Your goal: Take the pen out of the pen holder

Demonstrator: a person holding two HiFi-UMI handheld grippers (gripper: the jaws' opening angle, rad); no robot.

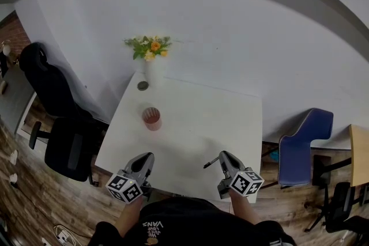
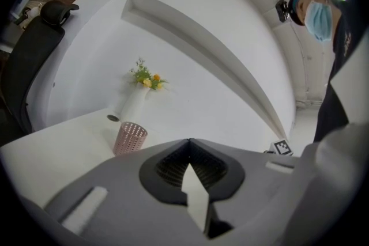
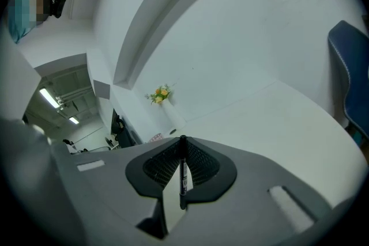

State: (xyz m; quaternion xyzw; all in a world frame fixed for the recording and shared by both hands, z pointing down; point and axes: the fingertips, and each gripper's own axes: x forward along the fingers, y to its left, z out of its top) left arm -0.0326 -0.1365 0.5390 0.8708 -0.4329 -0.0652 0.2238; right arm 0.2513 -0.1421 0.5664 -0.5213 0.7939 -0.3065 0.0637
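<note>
Pen [image 3: 183, 177] clamped in right claw [image 3: 182, 141], left claw [image 2: 189, 142] pressed together, pen holder [image 1: 151, 118] well apart

White walls [image 1: 230, 26]; wood floor [image 1: 34, 199]; black chair [image 1: 66, 150], blue chair [image 1: 300, 147].

A pen holder [image 1: 151, 118] is set on the left half of the table [image 1: 202, 118]. Behind it, at the far edge, a vase [image 1: 149, 73] is placed, with what may be a small lid [image 1: 142, 86] just beside it. An office chair [image 1: 60, 129] is seen left of the table and a second chair [image 1: 302, 144] right of it. At the near edge, a pen [image 3: 183, 173] is held in the right gripper [image 1: 222, 156].
</note>
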